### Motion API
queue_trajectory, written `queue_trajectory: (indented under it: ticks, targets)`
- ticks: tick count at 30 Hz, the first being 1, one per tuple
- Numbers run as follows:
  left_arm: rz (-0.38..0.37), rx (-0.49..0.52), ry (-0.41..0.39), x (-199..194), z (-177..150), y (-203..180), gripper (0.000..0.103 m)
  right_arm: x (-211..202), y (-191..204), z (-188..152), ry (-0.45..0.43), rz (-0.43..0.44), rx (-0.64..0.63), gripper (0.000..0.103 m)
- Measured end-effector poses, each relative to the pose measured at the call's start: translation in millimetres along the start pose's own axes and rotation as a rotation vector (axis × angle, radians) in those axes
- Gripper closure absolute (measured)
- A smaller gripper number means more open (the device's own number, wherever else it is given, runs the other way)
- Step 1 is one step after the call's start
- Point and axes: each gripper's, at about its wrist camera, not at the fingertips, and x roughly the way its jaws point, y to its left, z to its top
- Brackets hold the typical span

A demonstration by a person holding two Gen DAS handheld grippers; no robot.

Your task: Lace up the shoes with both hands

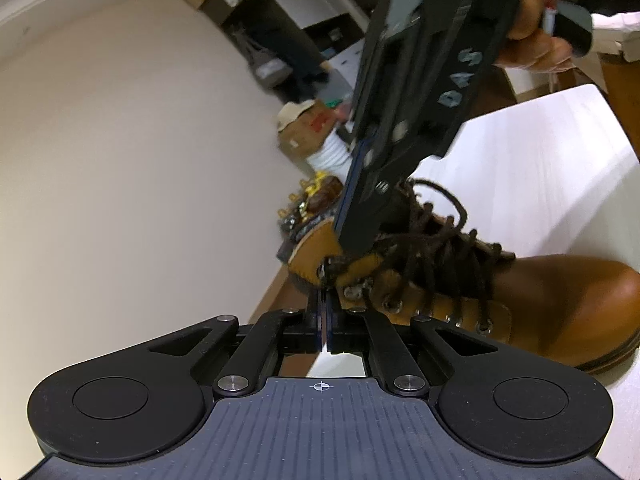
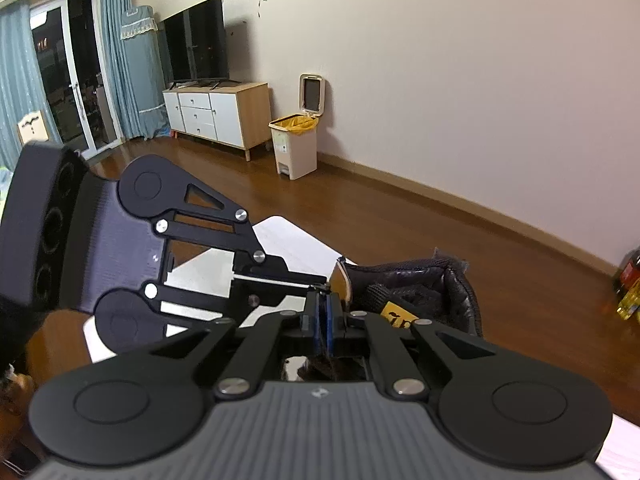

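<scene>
1. In the left wrist view, a tan leather boot (image 1: 560, 304) is seen lying on a white table (image 1: 540, 148), its toe toward the right edge of the frame and its collar toward the centre.
2. Dark brown laces (image 1: 448, 240) are threaded through the boot's metal eyelets, and a loose loop is raised above the tongue.
3. The left gripper (image 1: 325, 284) is seen with its fingers pressed together, no gap showing between the blue pads; the tips meet at the boot's collar, where a lace end appears to be pinched, though motion blur leaves the exact hold uncertain.
4. The right gripper (image 1: 356, 236) is brought down from above the boot, held by a hand (image 1: 536, 20), and its tip is seen at the upper part of the lacing, just above the left gripper's tips. Its fingers are seen edge-on here, so their spacing cannot be told from this view.
5. In the right wrist view, the right gripper (image 2: 325, 300) is shown closed, the blue pads together; what lies between them is hidden.
6. The boot's dark padded collar (image 2: 440, 284) and a yellow label are seen just beyond these fingers.
7. The left gripper (image 2: 320, 282) is seen entering from the left of the boot, its fingers together, their tips meeting the boot's collar edge.
8. Beyond the boot, a lidded waste bin (image 2: 294, 144) is seen standing on a wooden floor (image 2: 400, 216).
</scene>
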Motion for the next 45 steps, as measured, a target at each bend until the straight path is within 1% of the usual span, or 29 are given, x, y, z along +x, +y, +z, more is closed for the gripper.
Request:
queue_trajectory:
  ticks: [2, 6, 9, 11, 14, 15, 17, 19, 20, 24, 27, 29, 31, 32, 36, 38, 40, 44, 45]
  targets:
    - [-0.001, -0.030, 0.003, 2, -5, -1, 0.102, -1, 11, -1, -0.003, -0.029, -0.057, 0.094]
    - [-0.006, -0.042, 0.009, 3, -10, -4, 0.102, 2, 25, -3, 0.002, -0.059, -0.123, 0.093]
    - [-0.004, -0.057, 0.016, 3, -14, -5, 0.102, 5, 34, -4, 0.009, -0.078, -0.162, 0.094]
    - [-0.007, -0.063, 0.021, 2, -16, -5, 0.102, 4, 41, -5, 0.005, -0.099, -0.182, 0.100]
    - [0.001, -0.082, 0.015, -2, -19, -6, 0.100, 1, 44, -6, -0.008, -0.111, -0.191, 0.100]
    - [0.006, -0.090, 0.010, -3, -20, -6, 0.095, 1, 45, -5, -0.007, -0.108, -0.191, 0.100]
    - [0.022, -0.130, -0.014, -7, -21, -1, 0.093, 2, 46, -3, -0.003, -0.104, -0.192, 0.100]
    - [0.035, -0.144, -0.029, -9, -20, 1, 0.077, 1, 45, -5, -0.001, -0.102, -0.192, 0.100]
    - [0.043, -0.154, -0.042, -11, -19, 4, 0.075, 0, 45, -6, 0.000, -0.101, -0.192, 0.100]
    - [0.027, -0.144, -0.041, -7, -14, 5, 0.075, 0, 47, -6, 0.001, -0.099, -0.190, 0.100]
    - [0.013, -0.135, -0.038, -3, -10, 6, 0.076, 0, 45, -7, 0.000, -0.096, -0.189, 0.100]
    - [0.004, -0.129, -0.036, -1, -8, 7, 0.080, 0, 44, -7, -0.002, -0.094, -0.189, 0.100]
    - [-0.005, -0.123, -0.035, 1, -5, 7, 0.095, 0, 44, -7, -0.003, -0.096, -0.192, 0.100]
    - [-0.009, -0.120, -0.034, 3, -4, 8, 0.098, -1, 43, -7, -0.004, -0.096, -0.191, 0.100]
    - [-0.027, -0.108, -0.030, 7, 1, 9, 0.102, -1, 39, -6, -0.008, -0.094, -0.186, 0.100]
    - [0.013, -0.112, 0.025, 13, -5, 10, 0.102, -1, 37, -6, -0.013, -0.090, -0.173, 0.100]
    - [0.037, -0.112, 0.100, 13, -19, 10, 0.102, -5, 34, -7, -0.020, -0.078, -0.156, 0.099]
    - [0.028, -0.146, 0.190, 15, -45, 2, 0.103, -16, 31, -11, -0.059, -0.110, -0.135, 0.098]
    - [0.024, -0.145, 0.212, 16, -50, -2, 0.103, -21, 28, -13, -0.081, -0.130, -0.115, 0.098]
